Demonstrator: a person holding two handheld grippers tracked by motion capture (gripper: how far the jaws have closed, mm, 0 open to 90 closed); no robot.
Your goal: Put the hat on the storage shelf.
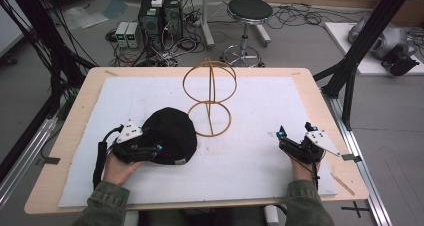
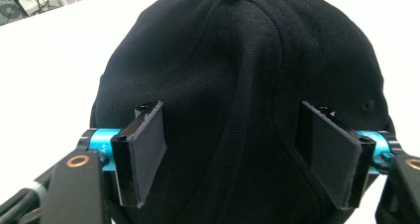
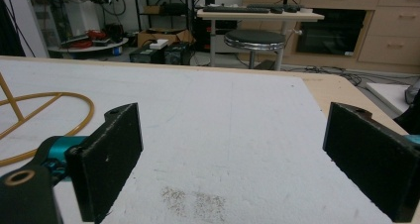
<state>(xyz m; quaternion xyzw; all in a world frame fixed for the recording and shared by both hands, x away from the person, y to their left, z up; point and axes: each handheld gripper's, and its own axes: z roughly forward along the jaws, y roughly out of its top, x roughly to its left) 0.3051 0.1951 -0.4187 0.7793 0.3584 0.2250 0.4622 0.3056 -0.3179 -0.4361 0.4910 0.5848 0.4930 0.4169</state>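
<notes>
Left tool (image 2: 237, 149) straddling black cap (image 2: 237, 85), crown up

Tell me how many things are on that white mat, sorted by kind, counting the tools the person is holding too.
Black cap: 1
Gold wire stand: 1
Hand-held grippers: 2, the left hand-held gripper at the cap, the right hand-held gripper over the white mat
Total: 4
</notes>
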